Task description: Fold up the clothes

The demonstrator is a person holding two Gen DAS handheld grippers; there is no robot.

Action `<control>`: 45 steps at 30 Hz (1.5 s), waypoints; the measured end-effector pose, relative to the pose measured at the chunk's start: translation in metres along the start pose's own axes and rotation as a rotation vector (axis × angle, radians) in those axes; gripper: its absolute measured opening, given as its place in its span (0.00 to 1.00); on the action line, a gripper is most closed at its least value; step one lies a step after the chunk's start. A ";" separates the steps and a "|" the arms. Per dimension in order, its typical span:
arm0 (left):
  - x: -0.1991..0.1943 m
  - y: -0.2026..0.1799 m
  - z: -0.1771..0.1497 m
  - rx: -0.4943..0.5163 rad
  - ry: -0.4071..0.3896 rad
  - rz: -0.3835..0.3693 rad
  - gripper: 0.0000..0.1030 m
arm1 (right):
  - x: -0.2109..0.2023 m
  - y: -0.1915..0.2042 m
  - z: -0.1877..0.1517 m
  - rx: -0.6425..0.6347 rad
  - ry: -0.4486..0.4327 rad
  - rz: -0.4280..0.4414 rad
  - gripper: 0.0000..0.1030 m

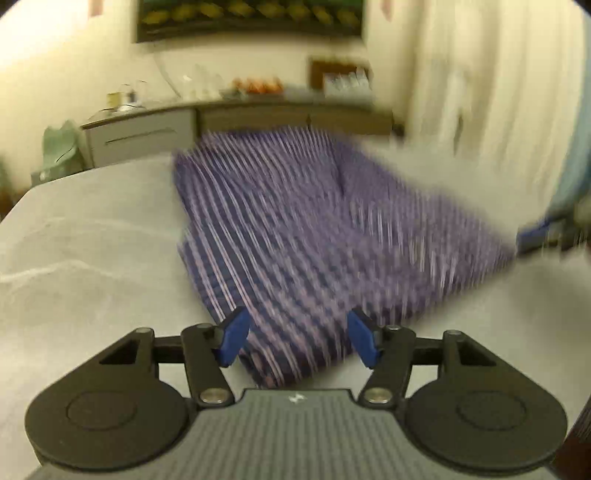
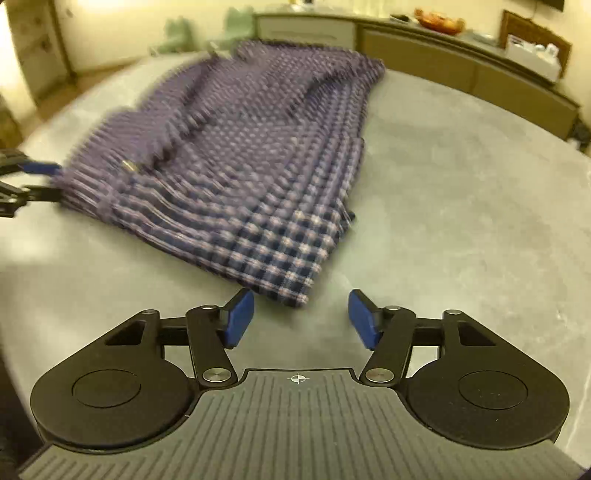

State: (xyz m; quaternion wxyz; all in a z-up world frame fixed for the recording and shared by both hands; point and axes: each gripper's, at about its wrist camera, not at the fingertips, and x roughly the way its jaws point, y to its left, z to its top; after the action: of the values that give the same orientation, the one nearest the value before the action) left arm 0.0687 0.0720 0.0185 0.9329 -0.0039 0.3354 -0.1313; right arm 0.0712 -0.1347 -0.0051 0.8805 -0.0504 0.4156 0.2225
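Shirt lies on the grey tabletop, long axis running away from both tongs; left tongs spread over its near hem, right tongs spread just short of a corner.

No text, label or number is legible anywhere.

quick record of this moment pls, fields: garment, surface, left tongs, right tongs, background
garment: blue and white checked cloth, partly folded, lying flat
surface: grey covered bed or table
left tongs: open, over the near edge of the cloth, pads not pressing it
right tongs: open, just short of a near corner of the cloth
background: low cabinet along the wall, a picture above it
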 end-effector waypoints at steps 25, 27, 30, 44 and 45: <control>0.013 -0.068 -0.027 0.367 0.234 -0.164 0.61 | 0.035 0.074 -0.001 -0.275 0.188 0.117 0.93; 0.001 -0.059 -0.016 0.338 0.223 -0.189 0.54 | 0.029 0.083 -0.010 -0.330 0.216 0.153 0.97; -0.017 -0.026 0.032 0.214 0.095 -0.160 0.54 | 0.011 0.050 0.010 -0.252 0.197 0.233 0.71; 0.211 0.081 0.195 0.248 0.131 0.154 0.73 | 0.119 -0.108 0.214 0.156 -0.108 0.011 0.84; 0.231 0.081 0.192 0.261 0.150 0.157 0.73 | 0.138 -0.111 0.223 0.143 -0.096 0.000 0.85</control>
State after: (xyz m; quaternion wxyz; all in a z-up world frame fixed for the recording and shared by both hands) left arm 0.3803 0.0777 0.0151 0.9051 0.1533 0.3836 -0.1005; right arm 0.3542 -0.1248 0.0253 0.9007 0.0232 0.3878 0.1944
